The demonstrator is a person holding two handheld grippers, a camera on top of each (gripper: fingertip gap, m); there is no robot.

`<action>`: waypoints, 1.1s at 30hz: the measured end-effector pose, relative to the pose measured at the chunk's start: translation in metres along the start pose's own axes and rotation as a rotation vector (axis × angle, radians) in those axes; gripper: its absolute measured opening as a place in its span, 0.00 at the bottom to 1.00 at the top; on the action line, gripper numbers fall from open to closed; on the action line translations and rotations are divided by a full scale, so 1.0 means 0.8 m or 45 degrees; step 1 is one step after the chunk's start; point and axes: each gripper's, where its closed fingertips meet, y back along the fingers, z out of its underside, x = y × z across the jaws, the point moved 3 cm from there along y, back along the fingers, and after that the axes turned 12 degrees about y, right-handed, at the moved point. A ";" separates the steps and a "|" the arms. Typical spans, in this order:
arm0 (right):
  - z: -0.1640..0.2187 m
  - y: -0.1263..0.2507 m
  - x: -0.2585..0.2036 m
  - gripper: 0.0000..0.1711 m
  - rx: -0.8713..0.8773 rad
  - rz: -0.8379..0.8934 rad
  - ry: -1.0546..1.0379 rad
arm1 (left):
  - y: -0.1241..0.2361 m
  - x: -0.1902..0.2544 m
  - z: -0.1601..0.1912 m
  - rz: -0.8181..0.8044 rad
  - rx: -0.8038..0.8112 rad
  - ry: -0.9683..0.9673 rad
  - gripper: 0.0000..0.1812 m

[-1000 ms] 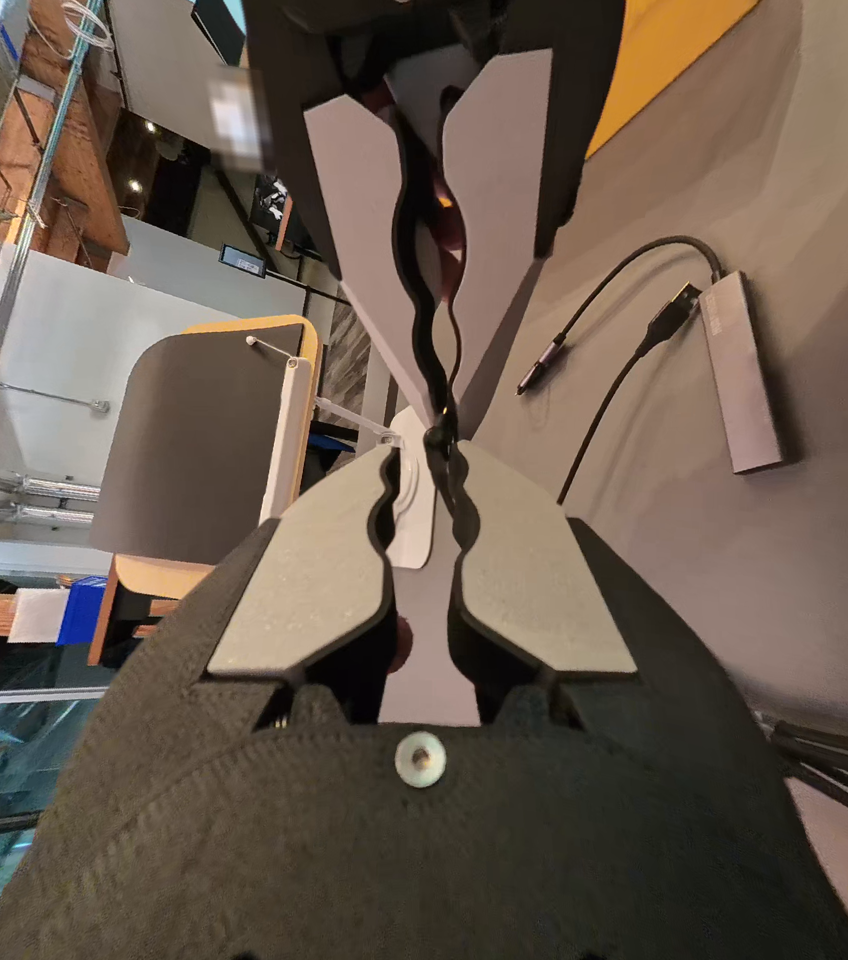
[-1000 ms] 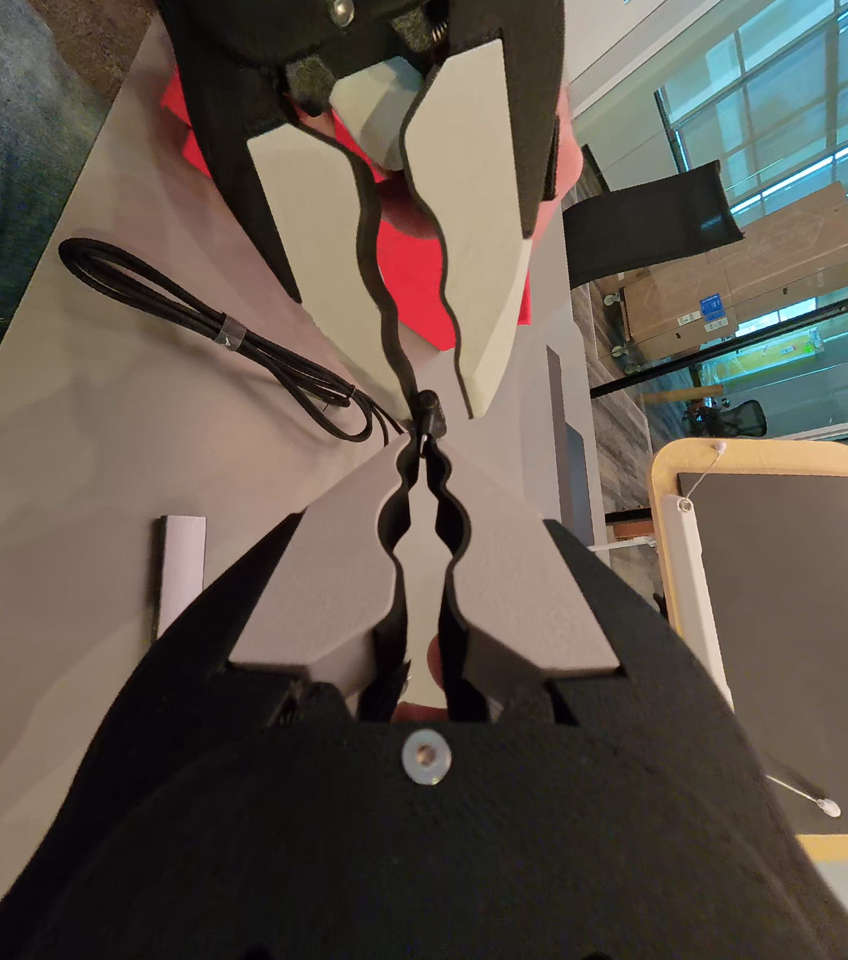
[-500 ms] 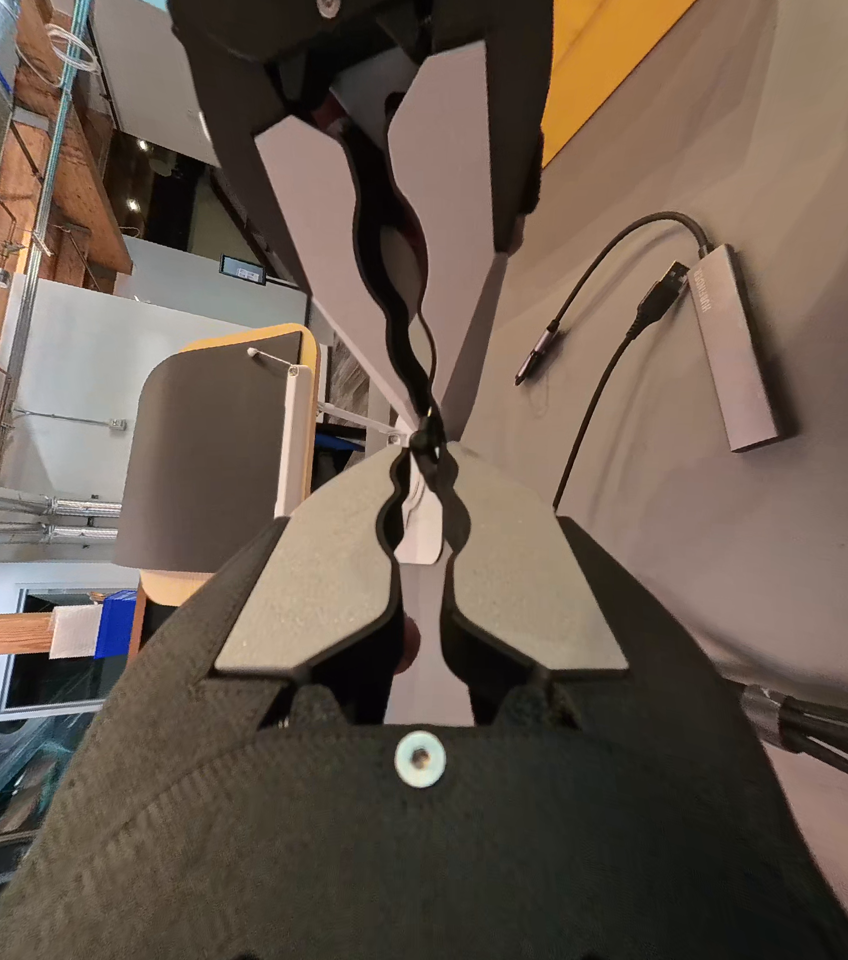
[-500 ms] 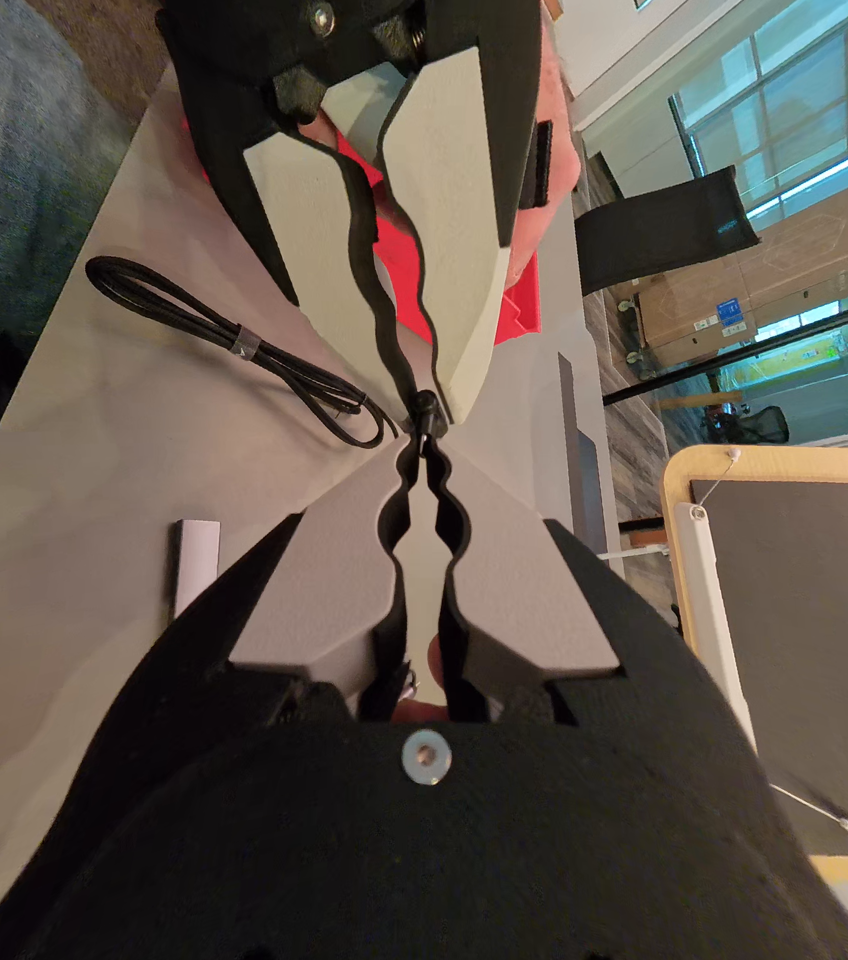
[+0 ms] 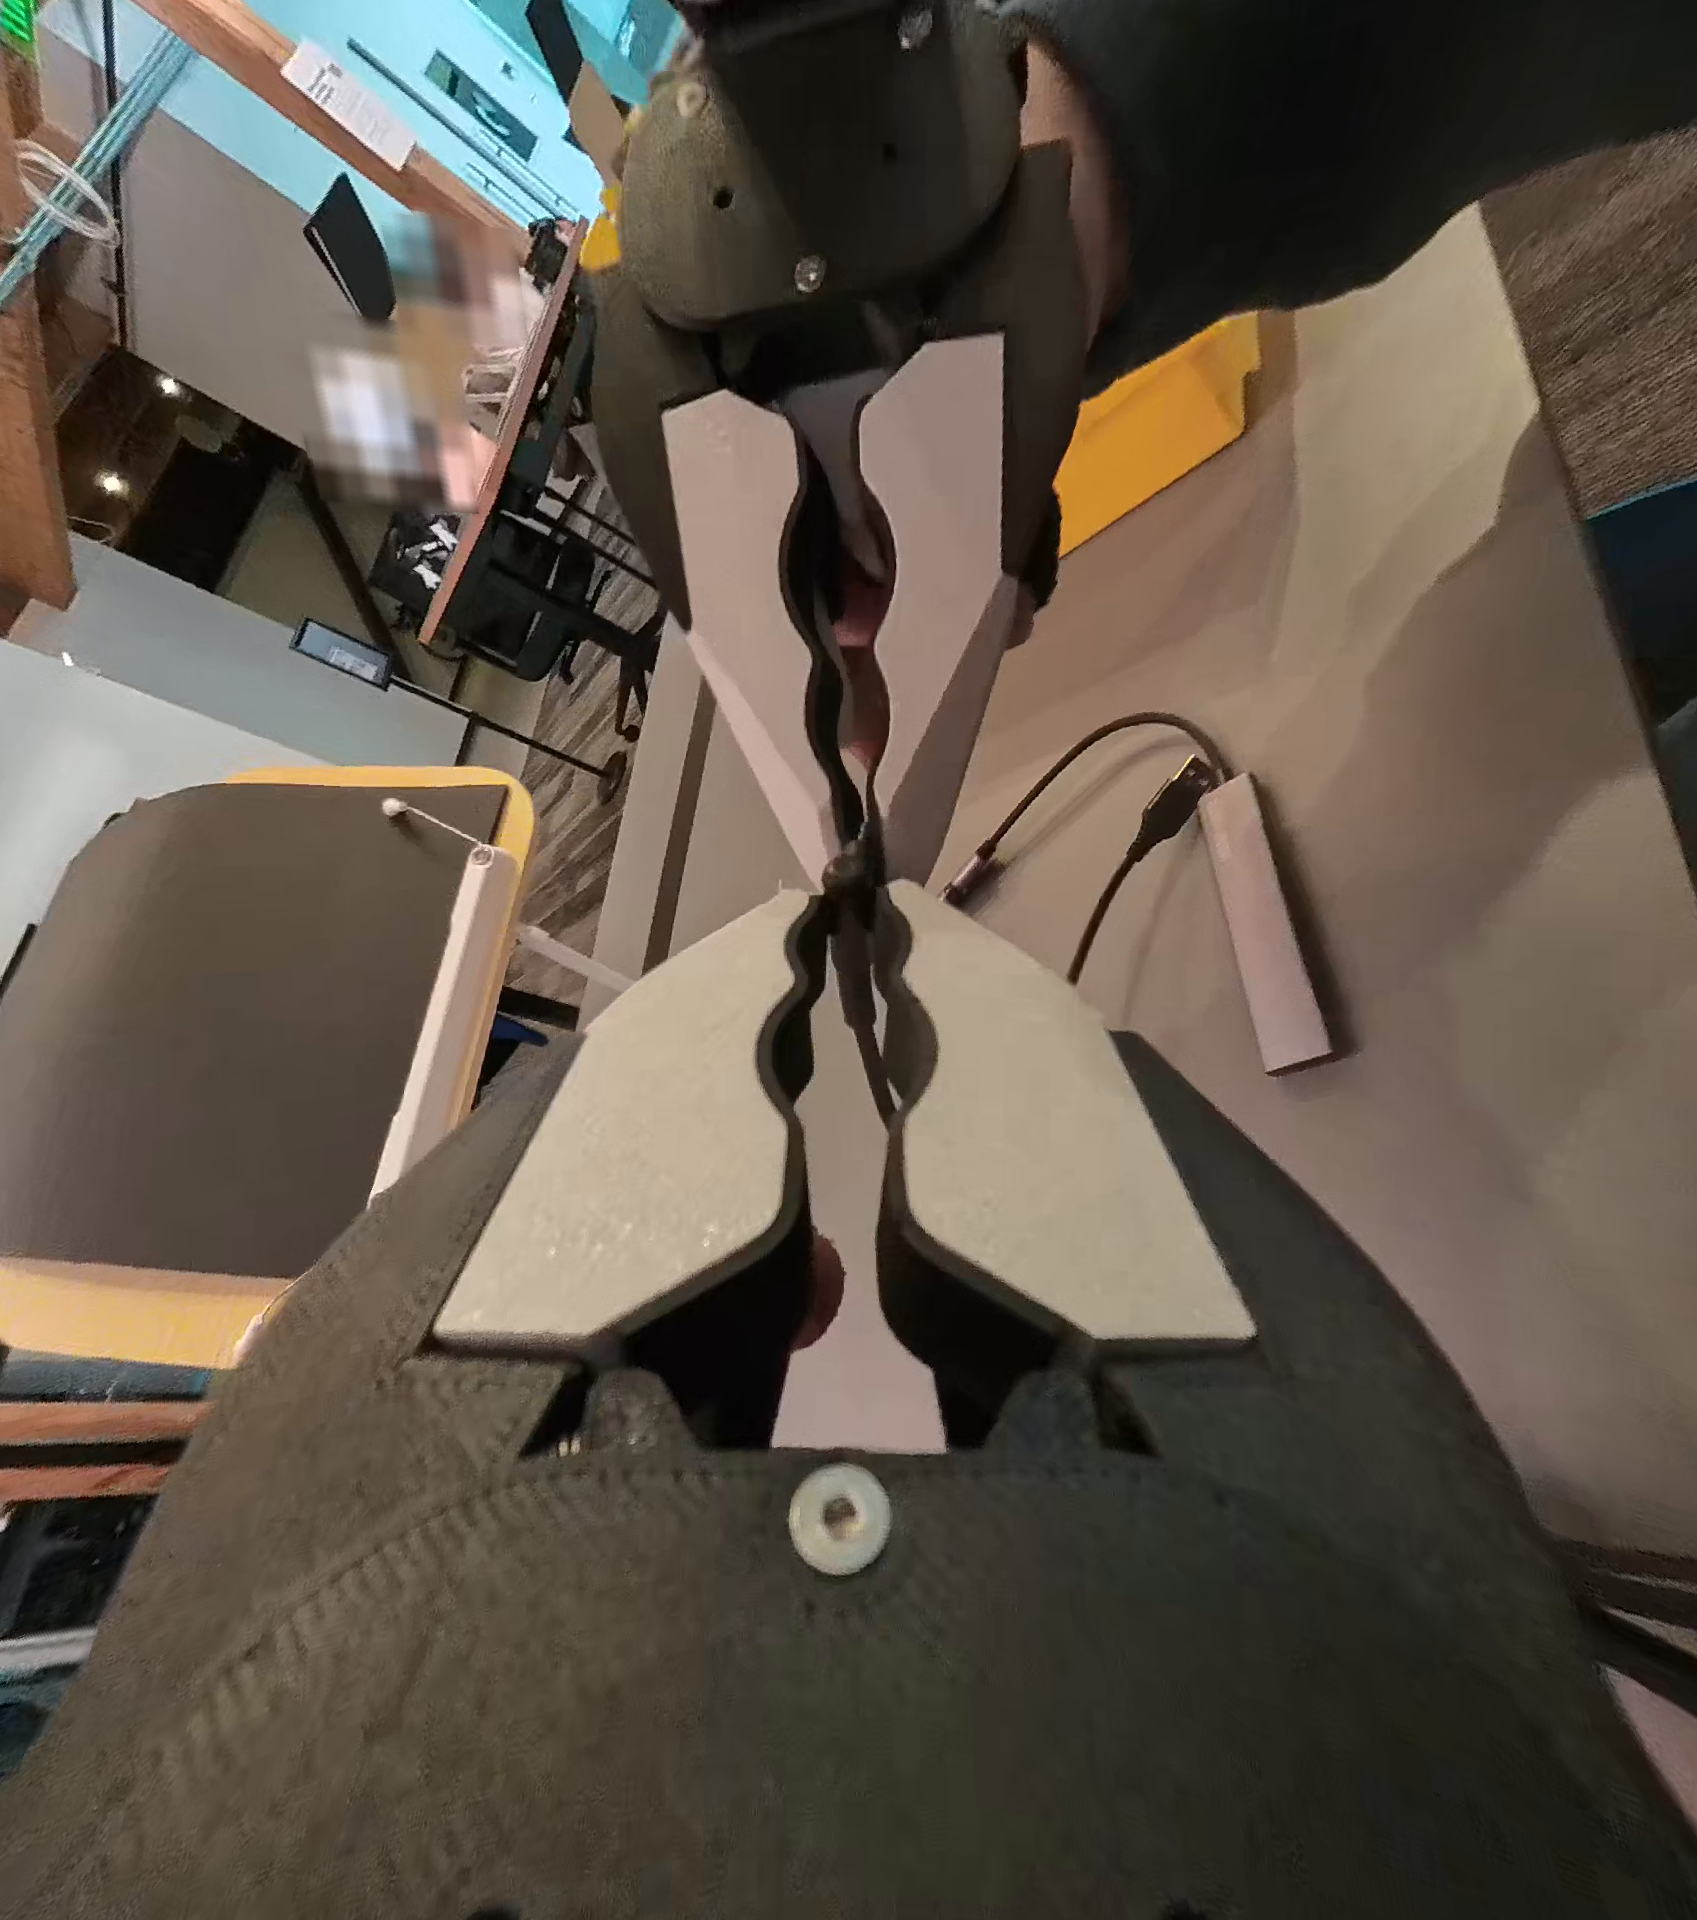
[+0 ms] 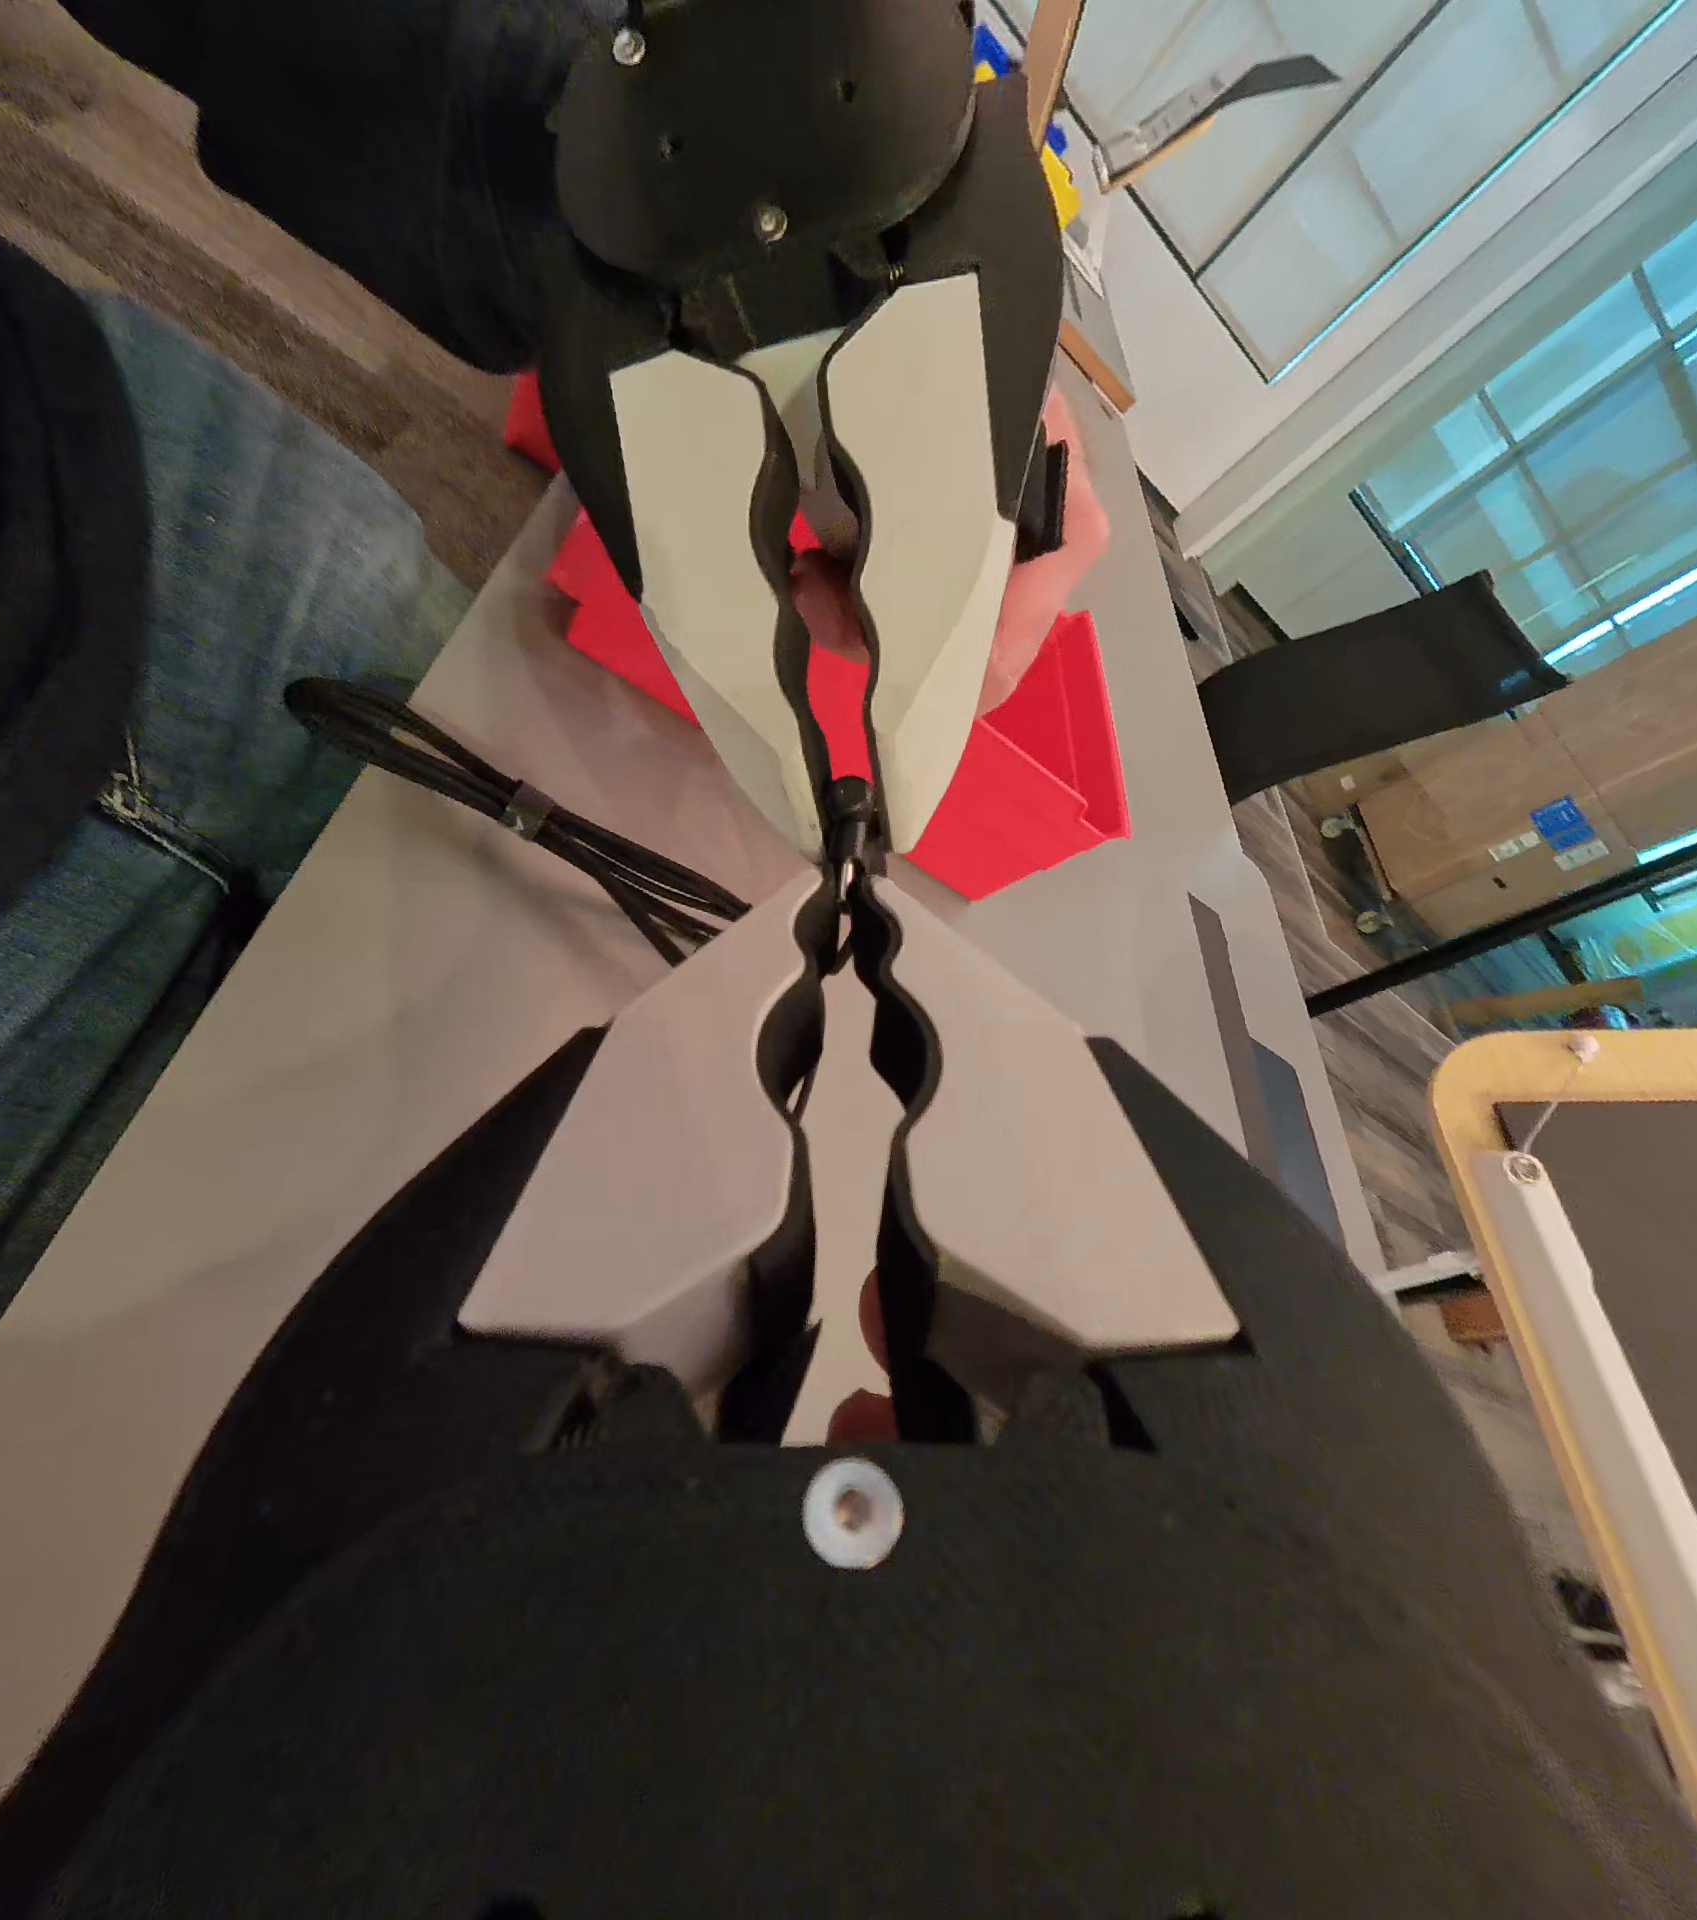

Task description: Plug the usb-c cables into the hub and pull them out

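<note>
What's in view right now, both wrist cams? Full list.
hub: 1, grey, flat on table, a USB plug at its end
loose plug: 1, dark, on table near hub
cable bundle: 1, black, tied, at table edge
bin: 1, red, on table
tray: 1, yellow, on table
table: 1, grey
connector: 1, black, pinched between both tips
left hand-held gripper: shut on connector
right hand-held gripper: shut on connector
</note>
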 end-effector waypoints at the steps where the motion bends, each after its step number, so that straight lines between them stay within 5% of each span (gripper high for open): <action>1: -0.001 0.000 0.000 0.00 0.021 -0.003 -0.012 | 0.001 0.000 -0.001 0.007 0.007 0.009 0.04; 14: 0.036 -0.001 0.008 0.09 -0.184 0.070 -0.108 | 0.004 -0.035 0.032 -0.187 -0.109 -0.011 0.04; 24: 0.078 0.010 -0.111 0.17 -0.440 -0.443 -0.296 | 0.009 -0.039 0.046 -0.208 -0.197 -0.095 0.04; 33: 0.138 -0.008 -0.142 0.11 -0.559 -0.545 -0.467 | 0.009 -0.034 0.045 -0.186 -0.200 -0.105 0.04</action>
